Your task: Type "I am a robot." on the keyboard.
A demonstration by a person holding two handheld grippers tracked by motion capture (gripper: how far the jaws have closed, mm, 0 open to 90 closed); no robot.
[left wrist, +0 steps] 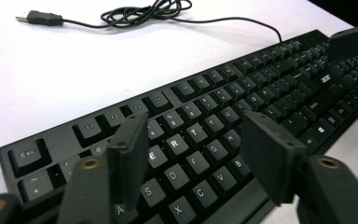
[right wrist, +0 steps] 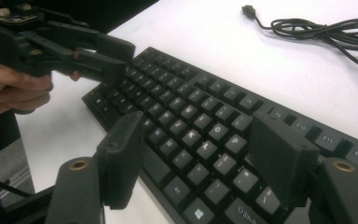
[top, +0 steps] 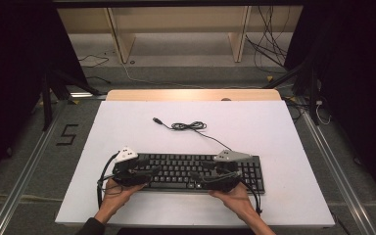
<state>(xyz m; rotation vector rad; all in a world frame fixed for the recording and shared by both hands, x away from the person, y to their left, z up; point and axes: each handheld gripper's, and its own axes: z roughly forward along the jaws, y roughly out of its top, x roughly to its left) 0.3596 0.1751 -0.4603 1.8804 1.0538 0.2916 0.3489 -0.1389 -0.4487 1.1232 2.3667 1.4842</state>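
Observation:
A black keyboard (top: 186, 169) lies on the white board (top: 127, 127) near its front edge. Its thin cable (top: 191, 126) coils behind it and ends in a USB plug (top: 156, 120). My left gripper (top: 152, 171) hovers over the keyboard's left end. In the left gripper view, this gripper (left wrist: 193, 135) is open with its jaws either side of the letter keys (left wrist: 186, 140) and gripping nothing. My right gripper (top: 198, 175) points left over the middle keys. In the right gripper view, it (right wrist: 198, 130) is also open above the keyboard (right wrist: 191, 112).
A wooden table edge (top: 191, 94) runs behind the board. Metal rails (top: 24, 166) line the floor on both sides. Wooden shelf legs (top: 120, 39) and loose cables (top: 269, 49) sit beyond the table. Bare board lies left, right and behind the keyboard.

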